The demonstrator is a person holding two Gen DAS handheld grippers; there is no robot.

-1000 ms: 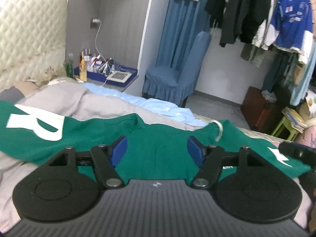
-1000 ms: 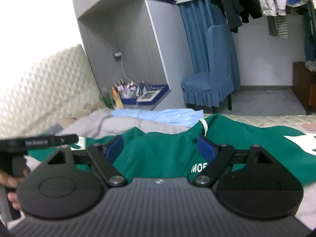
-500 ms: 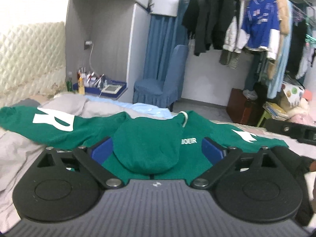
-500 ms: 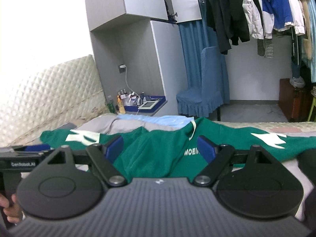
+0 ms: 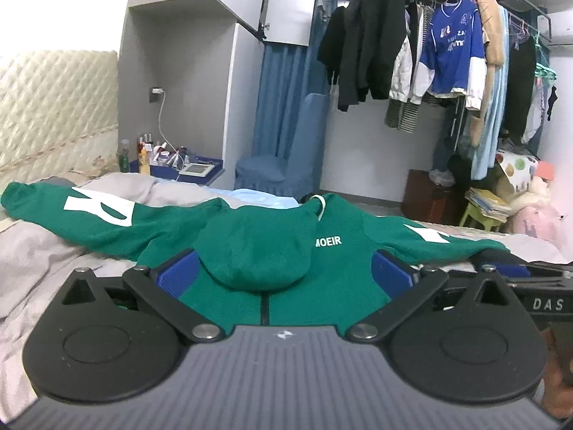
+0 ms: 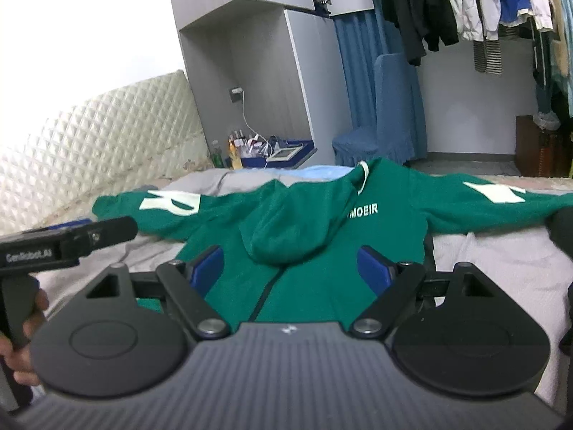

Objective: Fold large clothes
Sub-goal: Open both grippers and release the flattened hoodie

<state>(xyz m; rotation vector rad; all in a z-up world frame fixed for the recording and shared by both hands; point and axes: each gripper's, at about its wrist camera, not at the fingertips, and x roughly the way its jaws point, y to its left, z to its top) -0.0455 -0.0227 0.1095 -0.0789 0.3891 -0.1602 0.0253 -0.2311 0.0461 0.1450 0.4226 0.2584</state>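
A green zip hoodie (image 5: 336,261) with white letters lies spread on the bed, sleeves out to both sides, hood folded down over the chest. It also shows in the right wrist view (image 6: 322,251). My left gripper (image 5: 284,272) is open and empty, held above the hoodie's front near its zip. My right gripper (image 6: 292,267) is open and empty, above the hoodie's lower front. The left gripper's body (image 6: 64,242) shows at the left of the right wrist view; the right gripper's body (image 5: 544,286) shows at the right of the left wrist view.
The bed has a grey sheet (image 5: 32,247) and a quilted headboard (image 5: 53,107) at left. A light blue cloth (image 5: 265,199) lies behind the hoodie. Beyond stand a cluttered nightstand (image 5: 179,168), a blue chair (image 5: 286,157) and a rack of hanging clothes (image 5: 447,61).
Both grippers have pulled back and risen from the hoodie, so the whole garment with both sleeves now shows. The hood now lies folded down over the chest.
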